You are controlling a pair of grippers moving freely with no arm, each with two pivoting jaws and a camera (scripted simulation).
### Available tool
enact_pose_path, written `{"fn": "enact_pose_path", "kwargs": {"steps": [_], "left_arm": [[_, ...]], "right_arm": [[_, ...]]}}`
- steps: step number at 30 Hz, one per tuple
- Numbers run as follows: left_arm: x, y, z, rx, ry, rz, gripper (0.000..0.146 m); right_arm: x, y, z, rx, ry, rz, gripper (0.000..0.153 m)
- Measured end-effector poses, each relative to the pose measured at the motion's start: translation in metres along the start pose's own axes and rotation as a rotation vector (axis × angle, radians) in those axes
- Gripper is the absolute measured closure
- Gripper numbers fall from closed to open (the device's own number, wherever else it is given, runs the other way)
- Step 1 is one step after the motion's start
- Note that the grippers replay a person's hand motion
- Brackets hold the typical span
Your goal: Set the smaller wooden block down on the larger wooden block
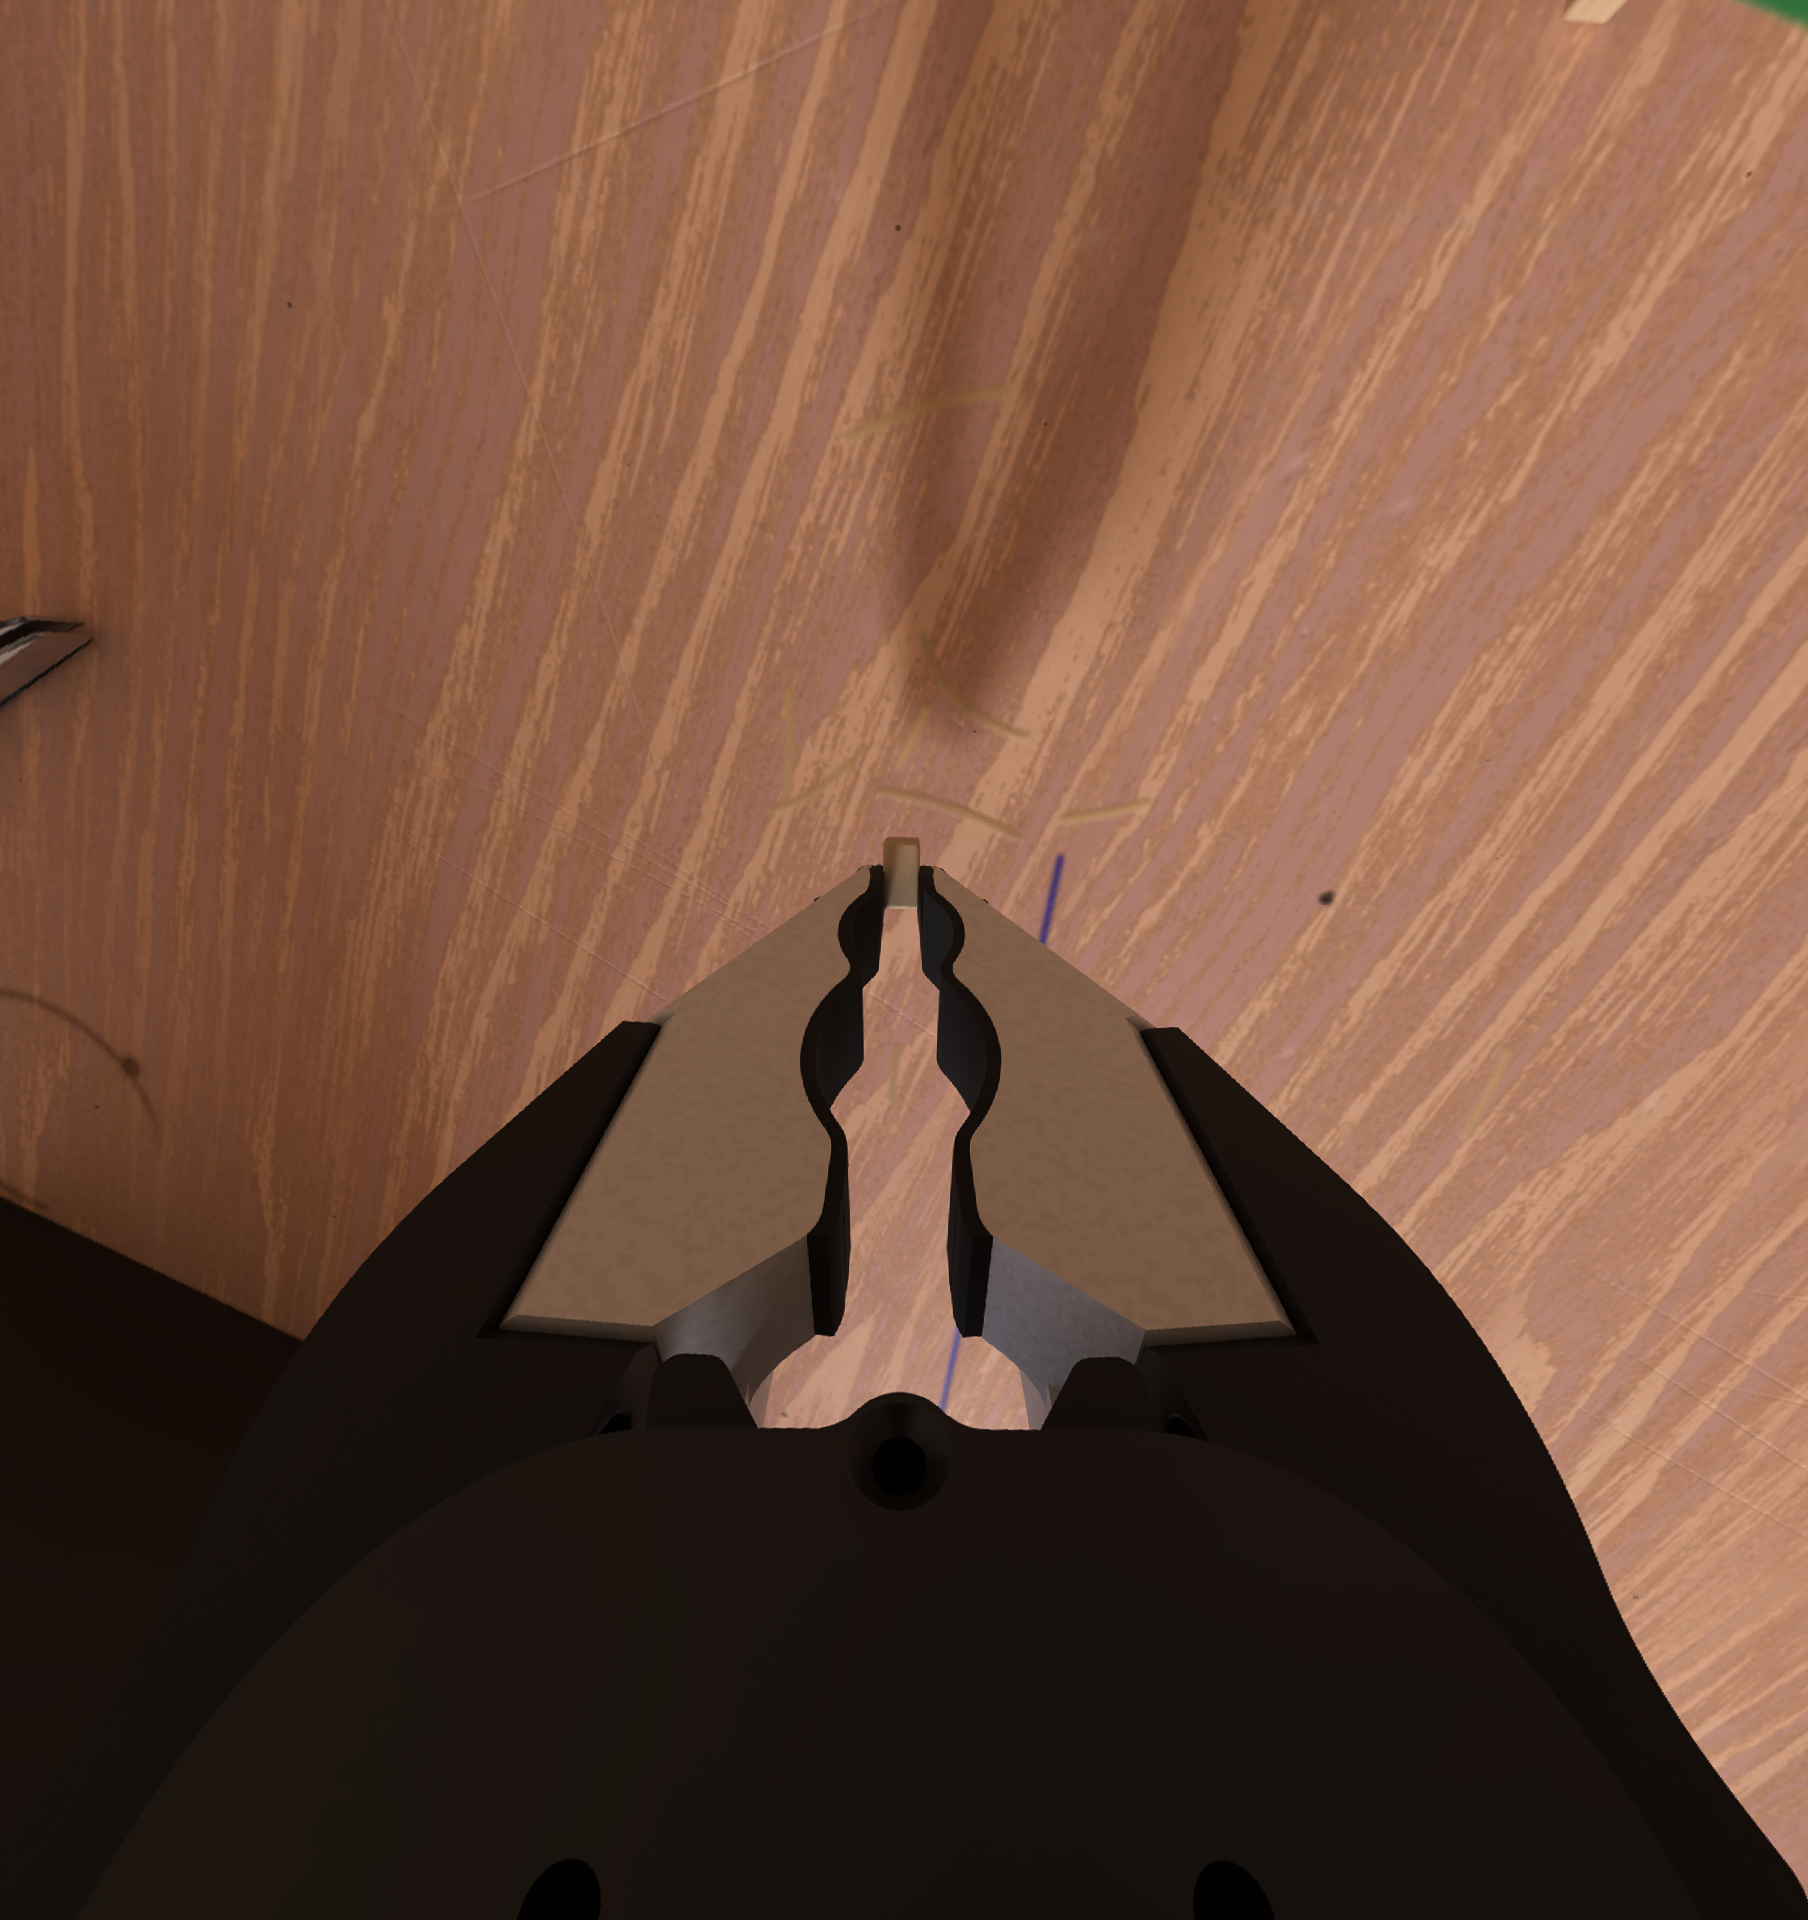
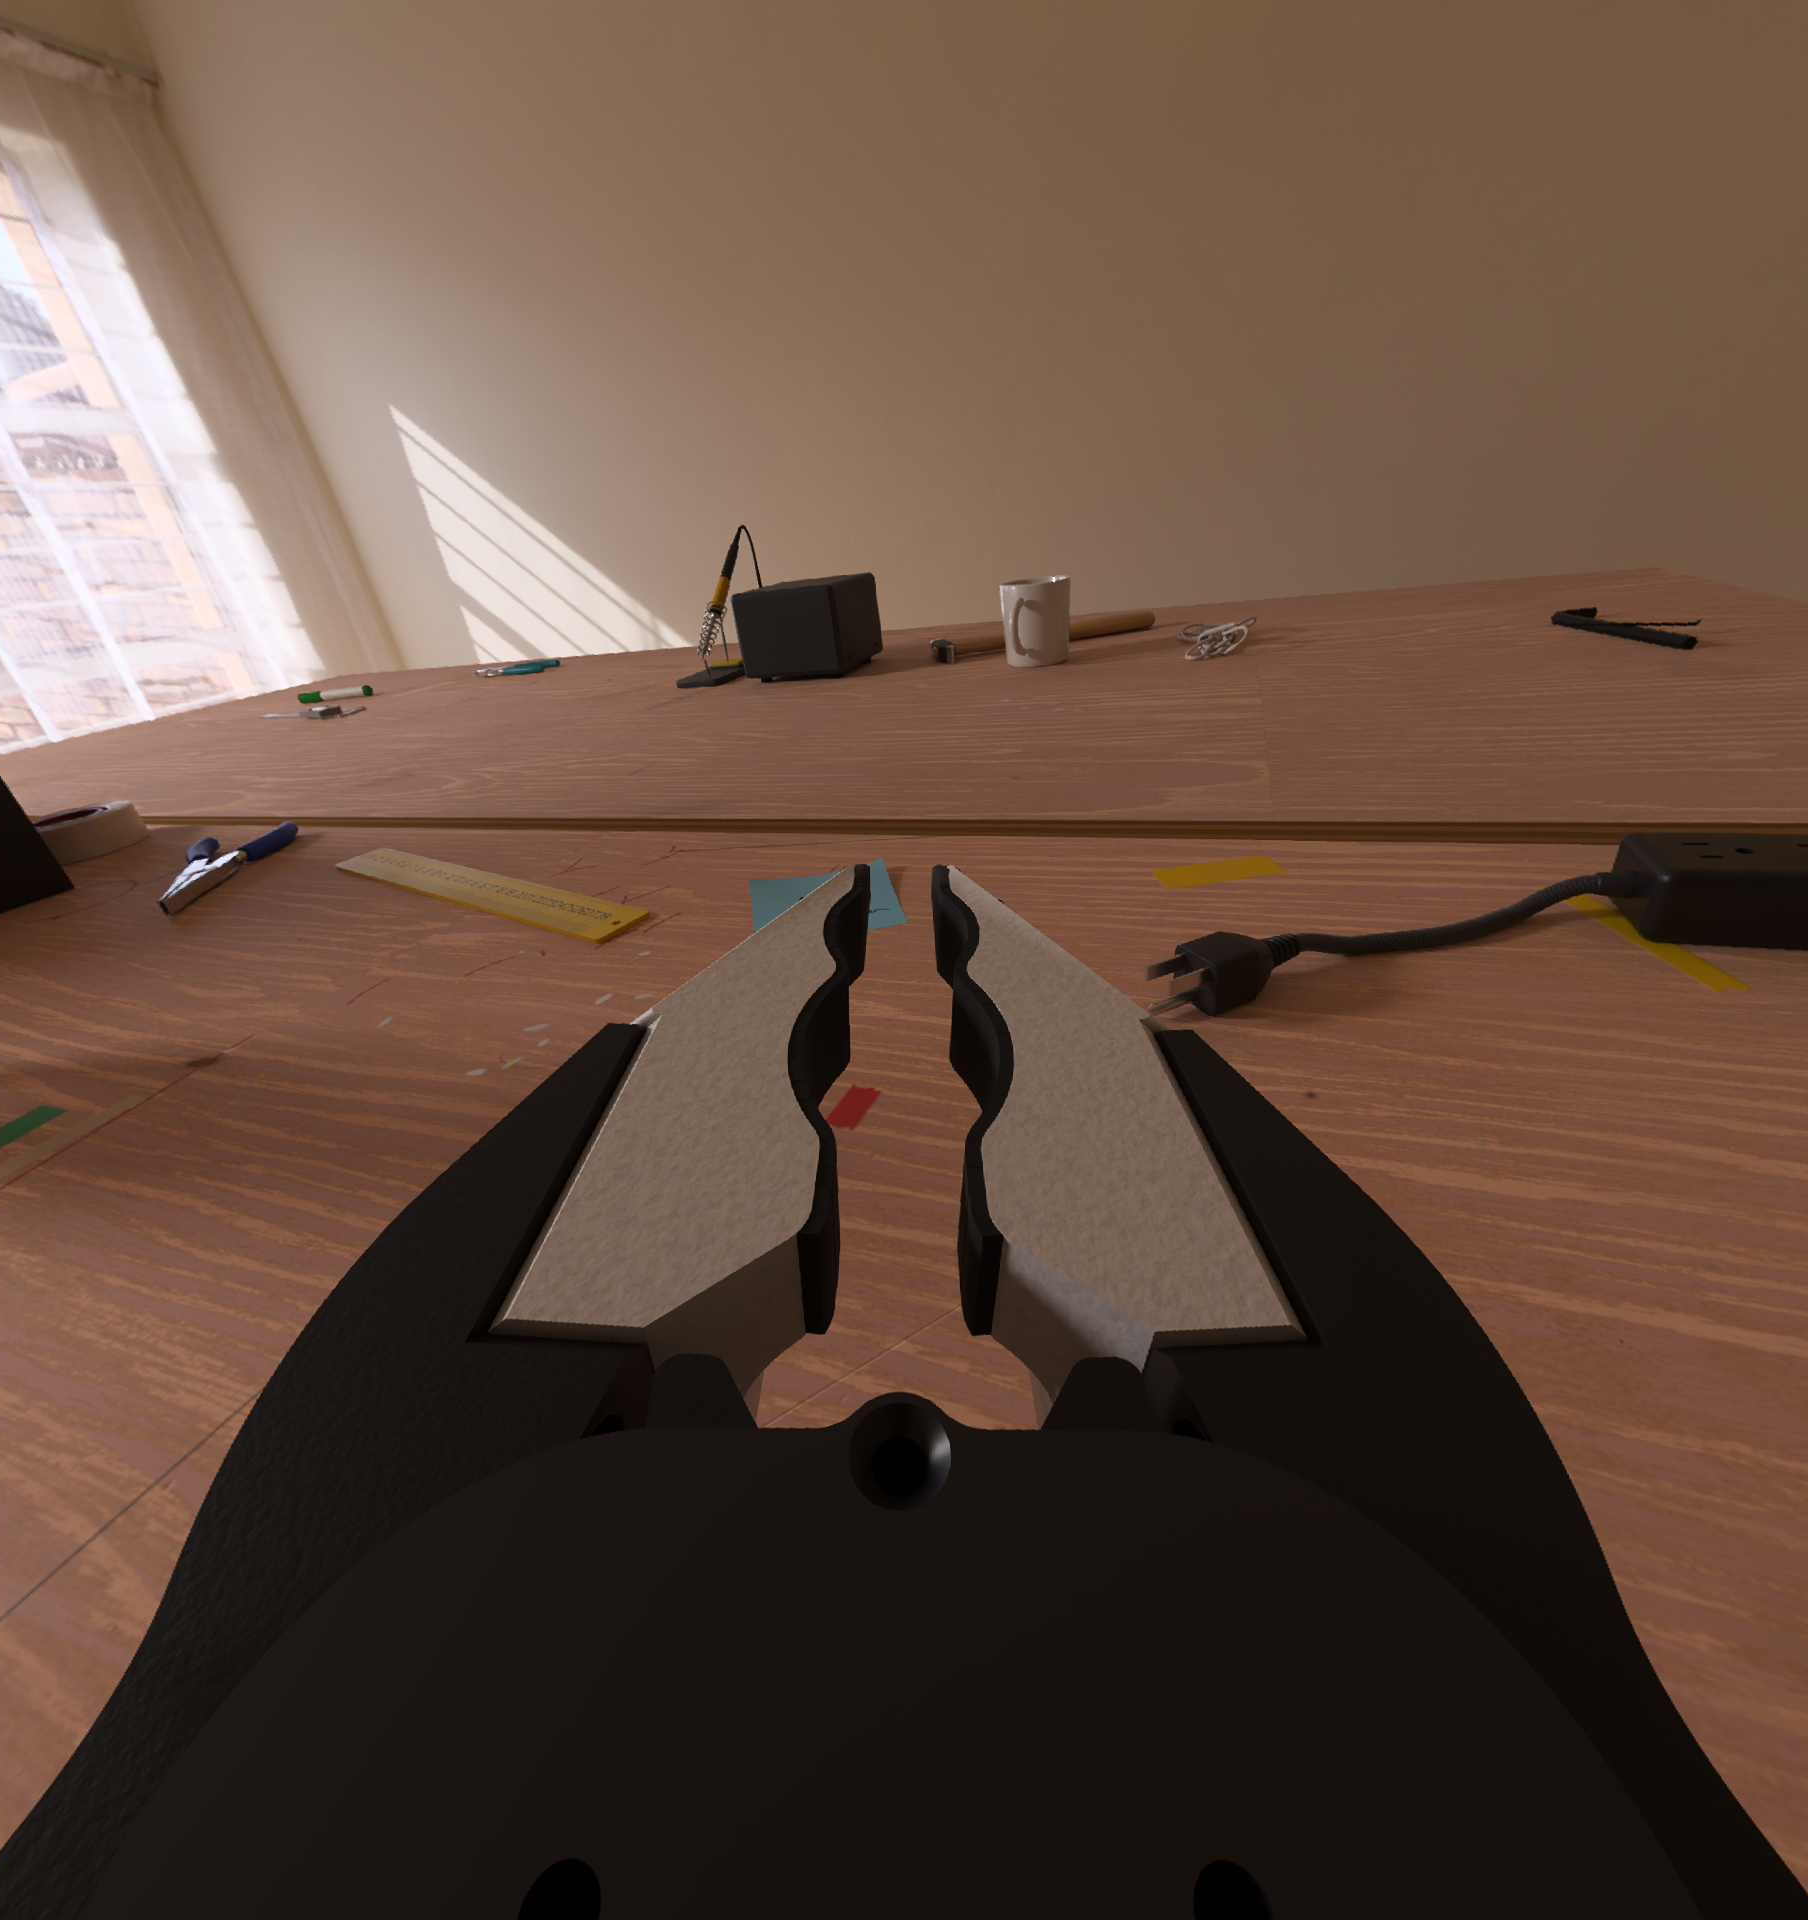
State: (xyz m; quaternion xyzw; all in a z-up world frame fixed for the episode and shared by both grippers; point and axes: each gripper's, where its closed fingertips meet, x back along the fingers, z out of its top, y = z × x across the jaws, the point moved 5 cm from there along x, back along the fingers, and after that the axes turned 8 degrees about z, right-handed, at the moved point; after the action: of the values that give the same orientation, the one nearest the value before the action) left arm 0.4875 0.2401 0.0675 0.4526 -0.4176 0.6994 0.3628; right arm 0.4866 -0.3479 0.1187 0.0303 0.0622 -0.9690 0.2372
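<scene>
My left tool (image 1: pixel 900 878) was clamped on the smaller wooden block (image 1: pixel 900 864) above the table (image 1: pixel 360 416); my right tool (image 2: pixel 900 883) stood apart, empty. The larger block was unseen; locate it first, then lower squarely.

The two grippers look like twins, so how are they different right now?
The left gripper pinches a small wooden block; the right gripper holds nothing. Left's jaws are nearly together, right's stand apart. Left points down at the table; right looks along it. Both have black bodies and pale fingers.
</scene>
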Motion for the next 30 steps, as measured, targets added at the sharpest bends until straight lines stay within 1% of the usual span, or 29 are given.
{"fn": "enact_pose_path", "kwargs": {"steps": [6, 17, 27, 30], "left_arm": [[-0.0026, -0.0009, 0.0011, -0.011, -0.007, -0.048, 0.140], [-0.0013, 0.0002, -0.0007, -0.014, -0.002, -0.067, 0.140], [-0.0020, 0.0025, 0.0030, -0.060, -0.011, -0.055, 0.140], [-0.0038, -0.0015, -0.0017, -0.074, -0.058, -0.037, 0.140]], "right_arm": [[0.0008, 0.0022, 0.0006, -0.023, 0.013, 0.002, 0.141], [0.0006, 0.0020, 0.0007, -0.025, 0.017, 0.007, 0.141], [0.0008, 0.0019, 0.0008, -0.024, 0.018, 0.006, 0.141], [0.0010, 0.0020, 0.0009, -0.025, 0.019, 0.007, 0.141]]}}
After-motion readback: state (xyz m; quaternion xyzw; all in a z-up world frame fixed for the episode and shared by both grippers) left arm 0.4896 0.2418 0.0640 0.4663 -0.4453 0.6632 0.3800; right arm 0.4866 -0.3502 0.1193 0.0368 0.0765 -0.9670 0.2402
